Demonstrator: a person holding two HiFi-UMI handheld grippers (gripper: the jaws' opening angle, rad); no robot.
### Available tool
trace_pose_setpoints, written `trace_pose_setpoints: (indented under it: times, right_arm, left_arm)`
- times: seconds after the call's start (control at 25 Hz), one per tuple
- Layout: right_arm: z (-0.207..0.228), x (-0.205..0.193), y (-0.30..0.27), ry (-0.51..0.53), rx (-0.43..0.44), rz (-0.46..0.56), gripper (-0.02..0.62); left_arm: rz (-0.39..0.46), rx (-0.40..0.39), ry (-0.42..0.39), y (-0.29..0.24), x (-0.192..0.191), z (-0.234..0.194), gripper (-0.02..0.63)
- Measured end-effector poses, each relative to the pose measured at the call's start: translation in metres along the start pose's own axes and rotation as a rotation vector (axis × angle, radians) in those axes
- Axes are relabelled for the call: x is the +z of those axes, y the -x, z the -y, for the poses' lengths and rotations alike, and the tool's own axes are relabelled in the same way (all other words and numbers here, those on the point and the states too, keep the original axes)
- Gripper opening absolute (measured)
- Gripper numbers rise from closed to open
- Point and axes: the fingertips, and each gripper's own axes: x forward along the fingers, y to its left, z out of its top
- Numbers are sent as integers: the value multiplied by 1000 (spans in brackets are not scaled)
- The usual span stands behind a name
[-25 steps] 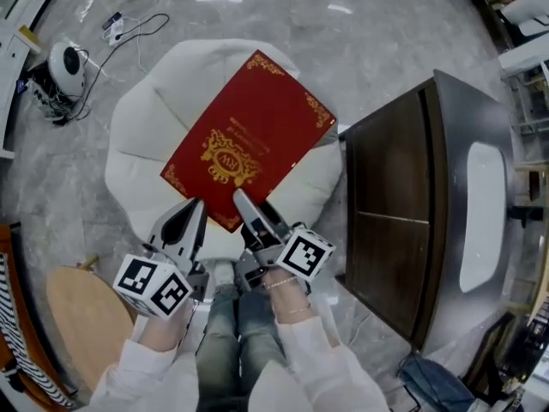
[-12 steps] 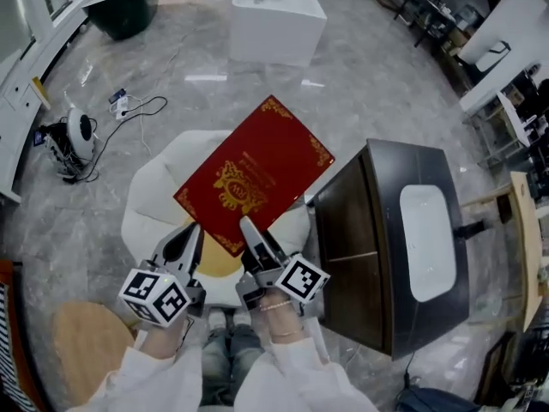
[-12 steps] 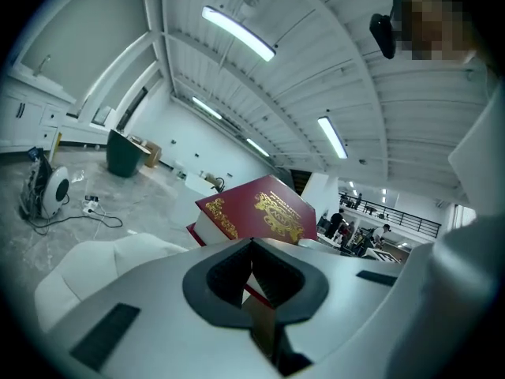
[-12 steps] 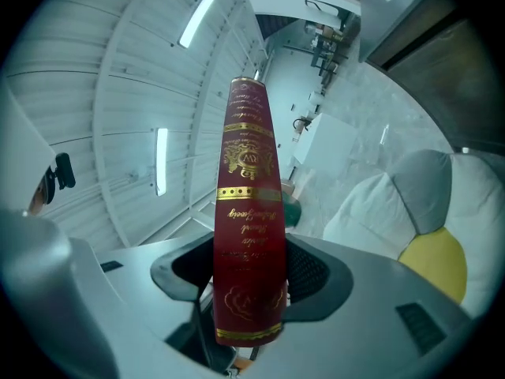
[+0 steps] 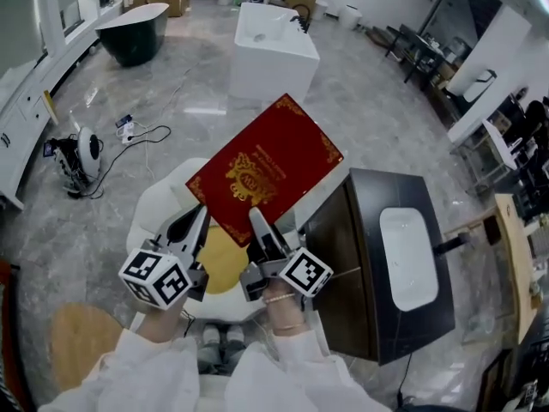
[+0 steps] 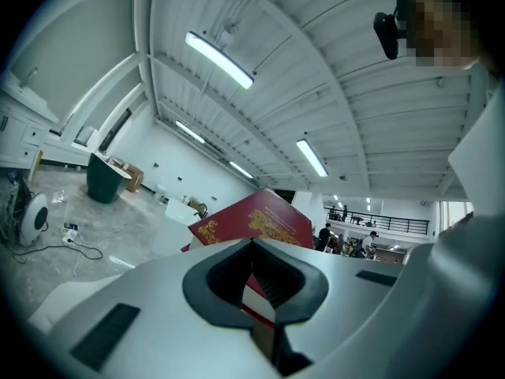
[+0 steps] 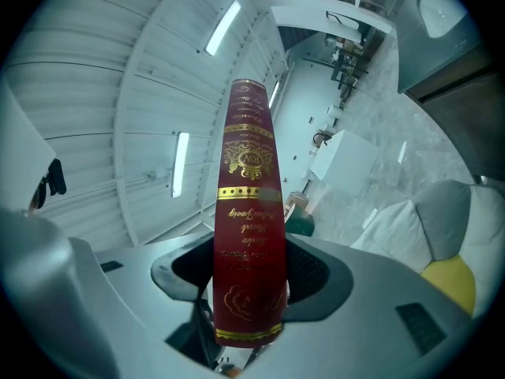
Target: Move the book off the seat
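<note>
The red book (image 5: 268, 163) with gold ornament hangs in the air above the white seat (image 5: 161, 206), tilted with its far corner up. My left gripper (image 5: 200, 219) is shut on the book's near left edge, and my right gripper (image 5: 257, 220) is shut on its near corner. In the right gripper view the book's spine (image 7: 246, 212) stands upright between the pads of the right gripper (image 7: 248, 294). The left gripper view shows the book (image 6: 260, 219) running into the narrow gap of the left gripper (image 6: 262, 283). A yellow cushion (image 5: 220, 262) lies bare on the seat below.
A dark cabinet (image 5: 347, 256) with a white basin (image 5: 407, 260) stands close on the right of the seat. Beyond it are a white block (image 5: 274, 50), a dark green tub (image 5: 137, 26) and cables (image 5: 137, 131) on the floor. A round wooden stool (image 5: 79, 342) is near left.
Both grippers have gone up together with the book, which now hangs well above the seat. The yellow cushion under it has come into sight, and more of the room's far end is in view.
</note>
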Motion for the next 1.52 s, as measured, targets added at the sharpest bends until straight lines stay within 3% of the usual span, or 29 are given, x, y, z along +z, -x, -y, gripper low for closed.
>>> trace_pose_setpoints:
  times: [0.12,0.32,0.8,1.2,1.52]
  right_arm:
    - [-25,5,4,44,47,11,259]
    - [-49,11,13,110,55,9,259]
    - [-88,10,36,106,144,37,256]
    - [-108,2,31,77,195,48,247]
    - [-124,-50,1,29,252,-50,242]
  left_arm:
    - [43,-14,-32,8,20,10,6]
    - [82,-27,-53,19,37,27,6]
    - [105,-74,-66,50,44,61,6]
    - [130,-39,-61,72,50,57,6]
    - [170,77,-84,115,67,21,6]
